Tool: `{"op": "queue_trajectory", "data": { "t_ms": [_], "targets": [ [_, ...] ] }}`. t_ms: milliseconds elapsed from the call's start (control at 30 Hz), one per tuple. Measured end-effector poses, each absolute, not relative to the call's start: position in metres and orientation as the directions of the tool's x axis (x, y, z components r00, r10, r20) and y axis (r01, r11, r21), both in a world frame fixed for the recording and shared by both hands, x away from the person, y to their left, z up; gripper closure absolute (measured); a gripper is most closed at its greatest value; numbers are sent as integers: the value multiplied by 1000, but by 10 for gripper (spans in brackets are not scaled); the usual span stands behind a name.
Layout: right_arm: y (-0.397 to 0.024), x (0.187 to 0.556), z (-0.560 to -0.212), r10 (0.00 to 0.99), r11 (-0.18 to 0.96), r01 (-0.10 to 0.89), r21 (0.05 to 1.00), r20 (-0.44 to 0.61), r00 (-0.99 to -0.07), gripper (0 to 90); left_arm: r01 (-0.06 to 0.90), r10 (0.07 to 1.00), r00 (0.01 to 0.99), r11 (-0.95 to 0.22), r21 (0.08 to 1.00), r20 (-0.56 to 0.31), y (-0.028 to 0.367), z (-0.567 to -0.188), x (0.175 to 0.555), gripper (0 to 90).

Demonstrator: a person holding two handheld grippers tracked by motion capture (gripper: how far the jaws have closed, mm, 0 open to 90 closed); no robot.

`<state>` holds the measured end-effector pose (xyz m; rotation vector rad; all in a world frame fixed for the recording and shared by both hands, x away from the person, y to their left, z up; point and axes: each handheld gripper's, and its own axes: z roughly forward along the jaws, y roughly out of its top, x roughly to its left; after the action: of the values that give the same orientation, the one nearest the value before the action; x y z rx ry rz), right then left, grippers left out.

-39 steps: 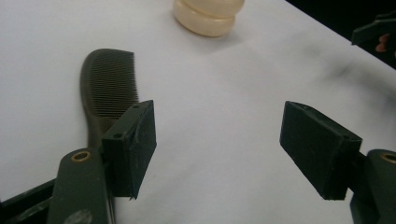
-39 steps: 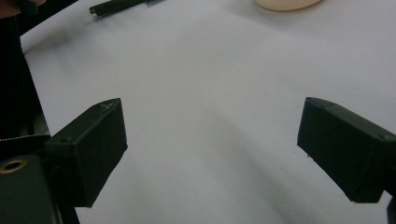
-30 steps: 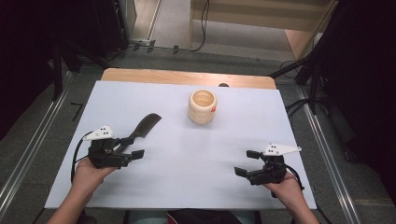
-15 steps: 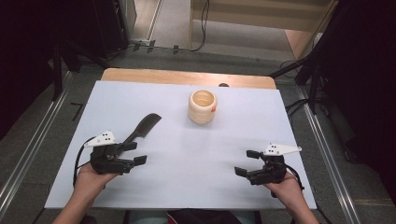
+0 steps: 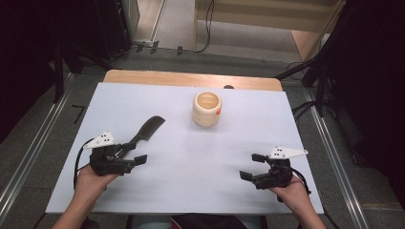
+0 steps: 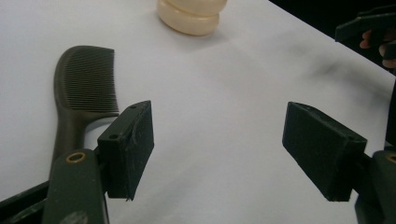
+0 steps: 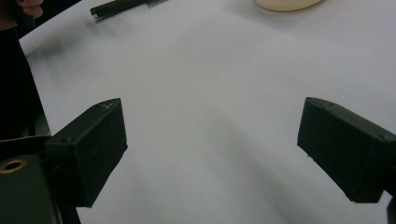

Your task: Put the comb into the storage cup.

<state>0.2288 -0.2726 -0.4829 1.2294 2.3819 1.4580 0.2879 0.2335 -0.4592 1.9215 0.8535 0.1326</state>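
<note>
left gripper (image 6: 233, 154) jaws wide apart | dark comb (image 6: 84, 88) beside left jaw | cream cup (image 6: 191, 16) far

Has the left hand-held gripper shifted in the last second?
Yes. The left hand-held gripper slid slightly back toward the person and rightward along the comb, judged against the comb and cup, which stayed put. Its jaws are open.

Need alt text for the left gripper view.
The left gripper, jaws wide open, hovers over a white table beside a dark comb lying flat by its left jaw. A cream ribbed cup stands beyond.
</note>
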Motion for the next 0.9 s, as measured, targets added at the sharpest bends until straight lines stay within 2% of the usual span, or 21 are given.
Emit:
{"op": "queue_trajectory", "data": {
  "t_ms": [900],
  "targets": [
    [-273,228,-483,671,222,585,780,314,-672,66,516,762,618,-204,832,-196,257,-465,313,213]
  ]
}}
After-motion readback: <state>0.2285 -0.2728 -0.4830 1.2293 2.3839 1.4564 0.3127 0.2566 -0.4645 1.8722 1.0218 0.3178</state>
